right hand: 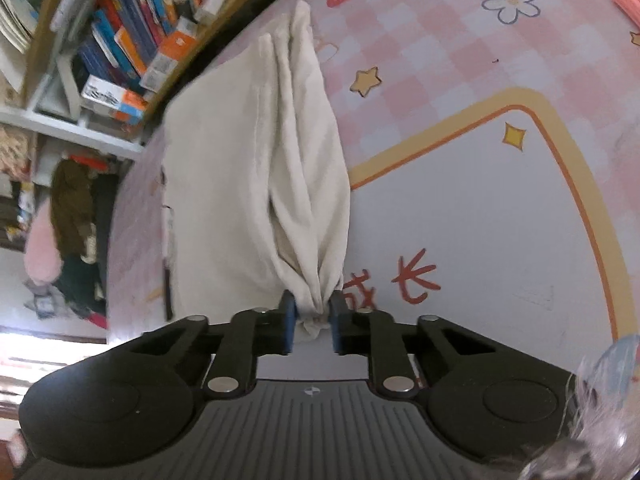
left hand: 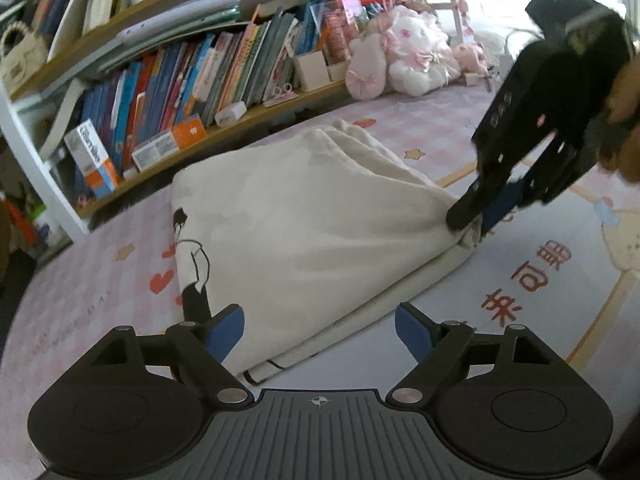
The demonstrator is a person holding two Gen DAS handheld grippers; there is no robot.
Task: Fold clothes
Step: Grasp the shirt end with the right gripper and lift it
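Cream shirt (left hand: 304, 216) on pink mat (left hand: 520, 264): right tool (right hand: 313, 320) pinches its bunched corner; left tool (left hand: 320, 326) gapes wide, empty.

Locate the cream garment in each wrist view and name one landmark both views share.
Left wrist view: the cream garment lies mid-frame on the pink mat, its right corner pinched by the right tool.
Right wrist view: the cream garment runs up the centre, its bunched corner clamped in the right tool at the bottom.
Shared landmark: the bookshelf behind it.
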